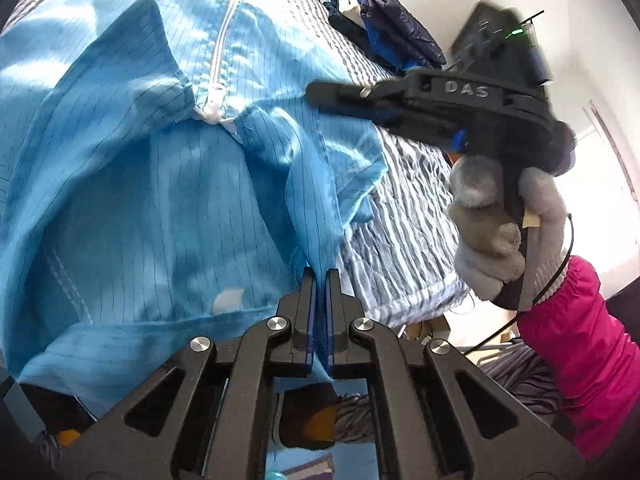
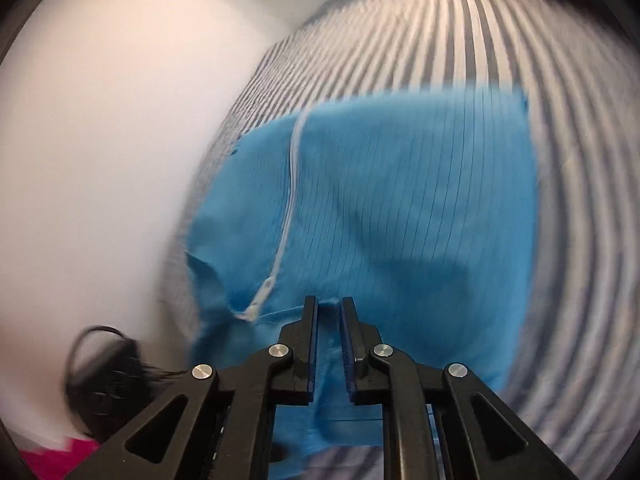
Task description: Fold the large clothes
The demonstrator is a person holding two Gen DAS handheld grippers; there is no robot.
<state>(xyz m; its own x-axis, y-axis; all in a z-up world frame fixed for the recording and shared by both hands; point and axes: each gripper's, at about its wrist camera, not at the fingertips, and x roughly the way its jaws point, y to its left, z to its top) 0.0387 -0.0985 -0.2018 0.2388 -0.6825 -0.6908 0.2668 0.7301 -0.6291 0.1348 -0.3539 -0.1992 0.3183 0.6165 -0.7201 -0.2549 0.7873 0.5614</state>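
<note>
Blue zip garment (image 1: 132,184): thin, soft, slippery; being spread on striped bed (image 1: 404,200). Hem fold is being pinched by closed left tongs (image 1: 320,276); right tongs (image 2: 329,306), narrowly parted, fabric between, grip unconfirmed.

garment (image 1: 132,184) on bedspread (image 1: 404,216) | clothes pile (image 1: 384,28) behind — far edge

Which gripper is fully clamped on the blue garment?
The left gripper: its pads pinch a fold of the blue garment. The right gripper shows a gap.
</note>
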